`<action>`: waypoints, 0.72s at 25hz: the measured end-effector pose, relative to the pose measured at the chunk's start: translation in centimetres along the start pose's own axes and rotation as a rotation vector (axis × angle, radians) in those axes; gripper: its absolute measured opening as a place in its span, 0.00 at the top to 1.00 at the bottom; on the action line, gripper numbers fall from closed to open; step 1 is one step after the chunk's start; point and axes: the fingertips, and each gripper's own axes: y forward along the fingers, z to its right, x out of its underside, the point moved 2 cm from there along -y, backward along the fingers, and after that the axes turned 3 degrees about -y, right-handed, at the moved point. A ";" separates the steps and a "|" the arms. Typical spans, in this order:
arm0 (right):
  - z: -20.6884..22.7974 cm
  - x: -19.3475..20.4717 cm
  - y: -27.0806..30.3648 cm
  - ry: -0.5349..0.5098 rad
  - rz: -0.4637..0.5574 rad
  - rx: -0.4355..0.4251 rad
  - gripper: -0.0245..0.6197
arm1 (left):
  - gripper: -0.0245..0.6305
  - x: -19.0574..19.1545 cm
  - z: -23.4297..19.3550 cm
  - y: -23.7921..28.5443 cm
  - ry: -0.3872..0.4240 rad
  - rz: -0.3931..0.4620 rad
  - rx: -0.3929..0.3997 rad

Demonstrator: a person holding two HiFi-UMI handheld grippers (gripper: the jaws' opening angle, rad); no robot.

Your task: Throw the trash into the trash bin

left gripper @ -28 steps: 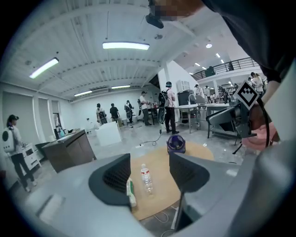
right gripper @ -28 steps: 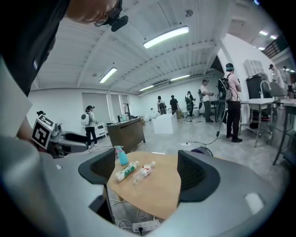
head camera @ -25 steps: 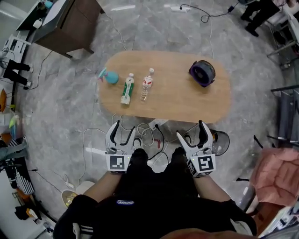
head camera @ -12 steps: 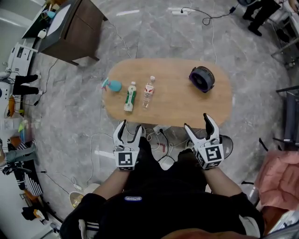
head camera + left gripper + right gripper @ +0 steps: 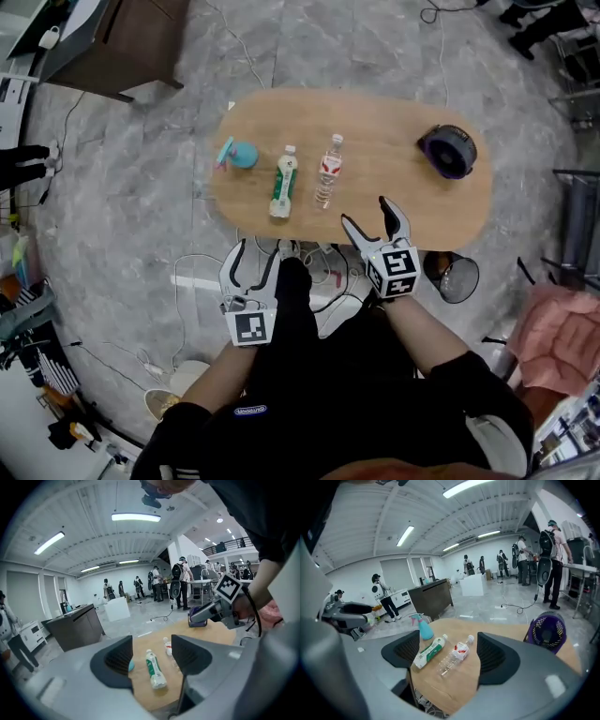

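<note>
Reaching step: the right gripper (image 5: 367, 217), over the table's (image 5: 412, 211) near edge, points at the clear bottle (image 5: 327, 172) mid-table. Its jaws are wide, just narrowing slightly, with nothing between. The left gripper (image 5: 253, 258) hangs wide and empty. Next: straddle the bottle and close (the bin (image 5: 453, 278) stands by the near right corner).

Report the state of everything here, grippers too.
green-label bottle: lying on its side.
clear bottle: lying on its side, capped.
spray bottle: upright.
fan: standing; cannot tell if running.
trash bin: upright, open-topped.
left gripper: open, empty.
right gripper: open, empty, jaws just closing slightly.
</note>
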 end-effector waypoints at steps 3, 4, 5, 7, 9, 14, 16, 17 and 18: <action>-1.0 1.9 4.8 0.003 -0.066 0.030 0.31 | 0.55 1.6 -2.8 -1.1 -0.069 0.001 -0.022; -1.1 2.6 6.3 0.007 -0.090 0.042 0.31 | 0.55 2.3 -3.7 -1.6 -0.125 -0.007 -0.044; -1.1 3.4 7.8 0.013 -0.115 0.054 0.30 | 0.55 3.0 -4.5 -2.1 -0.160 -0.017 -0.060; -0.9 4.9 10.8 0.027 -0.162 0.076 0.30 | 0.55 4.4 -5.9 -3.0 -0.173 -0.046 -0.076; -0.8 6.2 13.7 0.030 -0.209 0.094 0.29 | 0.55 5.9 -6.9 -3.6 -0.159 -0.080 -0.073; -0.1 10.4 18.2 0.088 -0.350 0.152 0.25 | 0.55 8.0 -8.8 -4.4 -0.154 -0.118 -0.054; 0.3 12.3 18.9 0.133 -0.402 0.182 0.24 | 0.55 8.1 -9.4 -4.6 -0.159 -0.120 -0.042; 0.4 13.0 19.2 0.149 -0.422 0.193 0.24 | 0.55 8.1 -9.7 -4.8 -0.161 -0.125 -0.036; 0.5 13.6 19.5 0.158 -0.437 0.201 0.24 | 0.55 8.2 -9.9 -4.9 -0.160 -0.132 -0.030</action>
